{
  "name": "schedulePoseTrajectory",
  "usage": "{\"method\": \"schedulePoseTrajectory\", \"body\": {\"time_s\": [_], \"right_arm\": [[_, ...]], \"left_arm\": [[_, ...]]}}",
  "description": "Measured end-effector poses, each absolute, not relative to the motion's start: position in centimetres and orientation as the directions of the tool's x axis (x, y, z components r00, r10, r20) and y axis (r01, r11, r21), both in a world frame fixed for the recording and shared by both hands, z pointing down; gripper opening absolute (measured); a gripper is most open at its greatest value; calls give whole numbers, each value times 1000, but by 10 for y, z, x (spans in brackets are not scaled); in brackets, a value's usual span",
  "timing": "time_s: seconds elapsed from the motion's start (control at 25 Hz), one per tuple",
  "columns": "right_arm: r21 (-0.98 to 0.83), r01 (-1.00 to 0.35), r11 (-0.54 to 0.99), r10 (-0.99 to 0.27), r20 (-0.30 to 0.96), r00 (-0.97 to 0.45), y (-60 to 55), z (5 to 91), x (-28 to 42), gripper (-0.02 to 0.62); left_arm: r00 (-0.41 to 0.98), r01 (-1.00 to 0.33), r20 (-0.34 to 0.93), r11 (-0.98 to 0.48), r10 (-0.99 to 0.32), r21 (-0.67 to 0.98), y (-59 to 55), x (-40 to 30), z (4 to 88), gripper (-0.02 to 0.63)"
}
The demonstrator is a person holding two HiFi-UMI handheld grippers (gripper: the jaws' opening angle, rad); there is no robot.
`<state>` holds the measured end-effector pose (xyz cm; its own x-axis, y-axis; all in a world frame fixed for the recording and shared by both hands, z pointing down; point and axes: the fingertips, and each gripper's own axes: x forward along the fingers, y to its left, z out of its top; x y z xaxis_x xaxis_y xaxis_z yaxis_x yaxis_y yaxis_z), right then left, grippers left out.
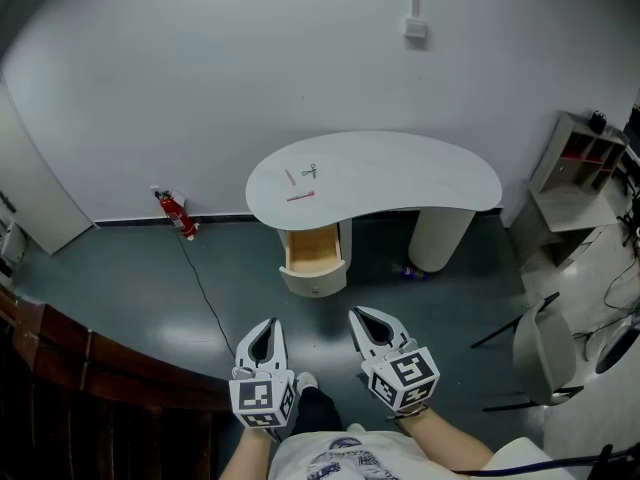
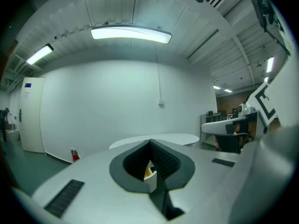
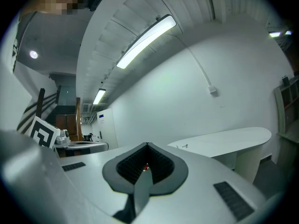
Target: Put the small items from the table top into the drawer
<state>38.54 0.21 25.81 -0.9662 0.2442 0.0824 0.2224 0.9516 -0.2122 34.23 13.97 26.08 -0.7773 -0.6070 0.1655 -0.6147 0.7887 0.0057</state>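
Note:
A white kidney-shaped table [image 1: 420,183] stands across the room by the wall. On its left end lie small items: a metal scissors-like piece [image 1: 309,171], a short pink stick [image 1: 290,177] and a red pen [image 1: 300,196]. Under that end a wooden drawer [image 1: 311,250] hangs open. My left gripper [image 1: 270,322] and right gripper [image 1: 358,314] are held low in front of me, well short of the table, both shut with nothing in them. In the left gripper view the table [image 2: 161,138] shows beyond the closed tips [image 2: 150,141]. The right gripper view has the table [image 3: 229,141] right of its closed tips [image 3: 147,144].
A red fire extinguisher [image 1: 175,214] stands by the wall left of the table, with a cable running over the floor. A shelf unit [image 1: 585,158] and a chair [image 1: 540,346] are at the right. A wooden railing [image 1: 85,368] runs along the lower left.

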Motion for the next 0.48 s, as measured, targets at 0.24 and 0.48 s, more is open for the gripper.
{"method": "schedulePoseTrajectory", "body": {"time_s": [0.24, 0.48], "right_arm": [[-211, 200, 957, 222, 89, -971, -4, 268, 350, 20], [-217, 175, 960, 201, 103, -974, -2, 279, 282, 20]], "left_arm": [[-756, -642, 163, 767, -634, 7, 130, 305, 268, 20], [-736, -661, 176, 750, -653, 20, 131, 237, 282, 20]]}}
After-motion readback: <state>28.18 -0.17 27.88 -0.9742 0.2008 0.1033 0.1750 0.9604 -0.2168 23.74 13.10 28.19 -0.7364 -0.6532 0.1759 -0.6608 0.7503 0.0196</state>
